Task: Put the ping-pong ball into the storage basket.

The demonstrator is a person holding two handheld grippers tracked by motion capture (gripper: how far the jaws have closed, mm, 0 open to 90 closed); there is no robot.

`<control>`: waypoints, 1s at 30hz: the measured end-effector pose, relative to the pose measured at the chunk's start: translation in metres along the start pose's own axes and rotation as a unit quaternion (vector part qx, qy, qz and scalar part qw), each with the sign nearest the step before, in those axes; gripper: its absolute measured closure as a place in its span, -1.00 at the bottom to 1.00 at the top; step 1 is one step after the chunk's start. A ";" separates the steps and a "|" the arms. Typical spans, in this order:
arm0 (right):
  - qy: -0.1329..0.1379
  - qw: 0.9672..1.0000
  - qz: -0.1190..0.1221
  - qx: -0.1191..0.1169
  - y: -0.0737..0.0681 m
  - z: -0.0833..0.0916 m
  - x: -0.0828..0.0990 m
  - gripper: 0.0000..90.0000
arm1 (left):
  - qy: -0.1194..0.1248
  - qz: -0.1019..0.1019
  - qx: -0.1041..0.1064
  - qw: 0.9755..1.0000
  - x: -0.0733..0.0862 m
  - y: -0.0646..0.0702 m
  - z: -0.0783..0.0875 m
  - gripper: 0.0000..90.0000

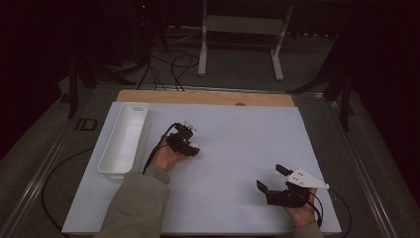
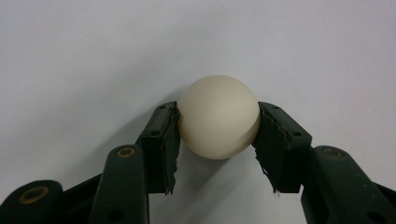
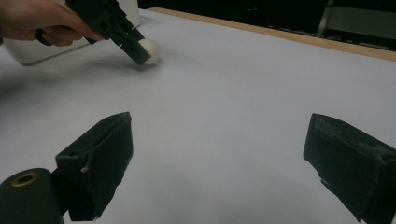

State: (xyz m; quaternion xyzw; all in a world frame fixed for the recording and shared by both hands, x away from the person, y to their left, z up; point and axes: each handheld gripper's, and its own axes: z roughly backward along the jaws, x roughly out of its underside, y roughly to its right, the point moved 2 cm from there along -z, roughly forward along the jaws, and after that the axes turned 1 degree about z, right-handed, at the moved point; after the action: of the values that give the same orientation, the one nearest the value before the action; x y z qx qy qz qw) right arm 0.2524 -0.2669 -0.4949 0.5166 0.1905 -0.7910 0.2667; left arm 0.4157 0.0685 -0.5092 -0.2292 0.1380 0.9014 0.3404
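In the high view, the left gripper [image 1: 192, 148] sits left of centre on the white worktop [image 1: 237, 148], pinching one small ball [image 1: 194, 147]; one white tray [image 1: 125, 139] stands just to its left. The right gripper [image 1: 271, 178] rests at the lower right, jaws spread and empty.

In the left gripper view, the ball [image 2: 218, 116] fills the centre, both pads pressed on its sides.

In the right gripper view, the ball [image 3: 148, 50] lies at the upper left, low on the worktop. The grasp looks done; the next move likely calls for lifting the ball and carrying it over the tray's rim.
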 end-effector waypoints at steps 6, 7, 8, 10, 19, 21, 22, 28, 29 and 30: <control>0.005 1.000 -0.001 0.001 0.000 0.000 0.000 -0.83 | 0.009 -0.005 -0.004 1.000 -0.001 0.003 0.005 0.15; 0.005 1.000 -0.001 0.001 0.000 0.000 0.000 -0.83 | 0.009 -0.005 -0.004 1.000 -0.001 0.003 0.005 0.15; 0.005 1.000 -0.001 0.001 0.000 0.000 0.000 -0.83 | 0.012 -0.004 -0.005 1.000 -0.002 0.003 0.005 0.15; 0.005 1.000 -0.001 0.001 0.000 0.000 0.000 -0.83 | 0.014 -0.003 -0.006 1.000 -0.002 0.002 0.007 0.15; 0.006 1.000 0.000 0.002 0.000 0.000 0.000 -0.83 | 0.036 -0.006 -0.010 0.999 -0.004 0.004 0.021 0.15; 0.006 1.000 -0.001 0.001 0.000 0.000 0.000 -0.83 | 0.038 -0.006 -0.010 0.999 -0.004 0.004 0.023 0.15; 0.006 1.000 -0.002 0.001 0.000 0.000 0.000 -0.83 | 0.039 -0.006 -0.009 0.999 -0.004 0.005 0.024 0.15; 0.005 1.000 -0.002 0.001 0.000 0.000 0.000 -0.83 | 0.051 -0.004 -0.013 0.999 -0.006 0.006 0.030 0.15; 0.006 1.000 -0.002 0.001 0.000 0.000 0.000 -0.83 | 0.053 -0.004 -0.013 0.998 -0.006 0.006 0.031 0.15; 0.006 1.000 -0.002 0.001 0.000 0.000 0.000 -0.83 | 0.053 -0.004 -0.013 0.998 -0.006 0.006 0.031 0.15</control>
State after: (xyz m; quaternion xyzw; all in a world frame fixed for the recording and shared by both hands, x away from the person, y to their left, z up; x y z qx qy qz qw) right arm 0.2522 -0.2665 -0.4954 0.5211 0.1918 -0.7888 0.2637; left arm 0.4054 0.0731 -0.4790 -0.2819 0.1432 0.8884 0.3329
